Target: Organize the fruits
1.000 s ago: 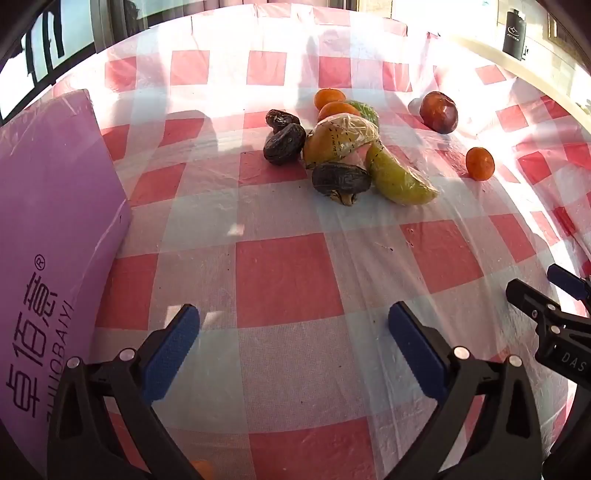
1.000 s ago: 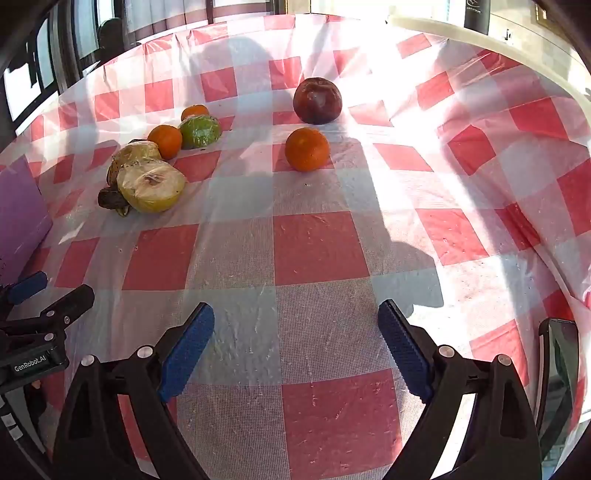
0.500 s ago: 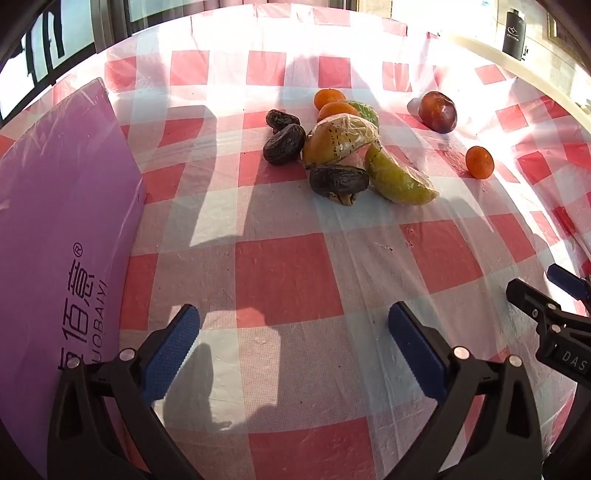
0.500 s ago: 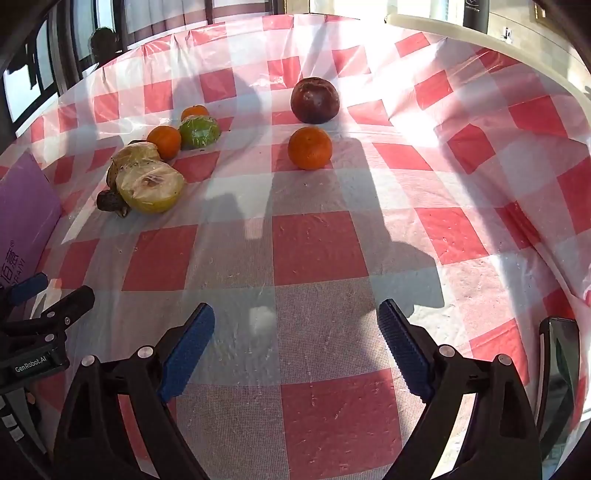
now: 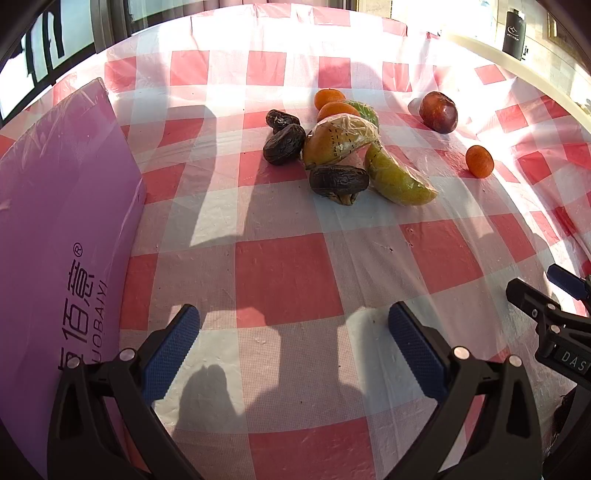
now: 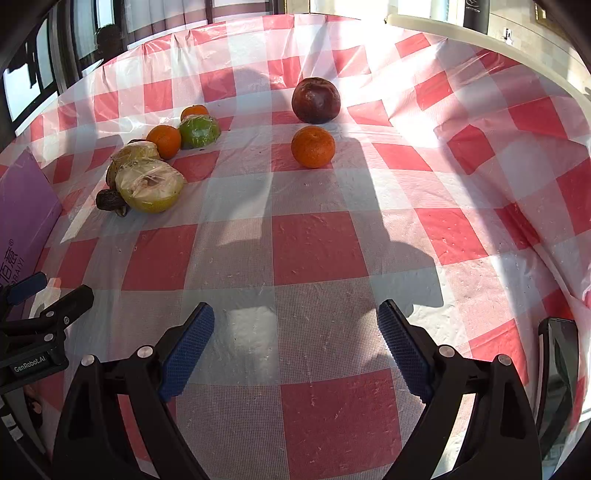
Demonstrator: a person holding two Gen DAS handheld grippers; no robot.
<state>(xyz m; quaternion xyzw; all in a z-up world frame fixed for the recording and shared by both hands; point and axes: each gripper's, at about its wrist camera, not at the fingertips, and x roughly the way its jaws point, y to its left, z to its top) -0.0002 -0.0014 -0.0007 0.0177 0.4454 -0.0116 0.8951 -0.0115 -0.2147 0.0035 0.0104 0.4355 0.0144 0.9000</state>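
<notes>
purple board (image 5: 55, 221) marked "uobaiyi", left tool (image 6: 33, 325) labelled "genrobot.ai"

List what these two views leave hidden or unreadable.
- Purple board: left wrist view cuts it off at the frame edge, so its printed text is incomplete.
- Dark fruit: right wrist view, mostly hidden behind the wrapped pear half.
- Black bottle: its label is too small to read.
</notes>
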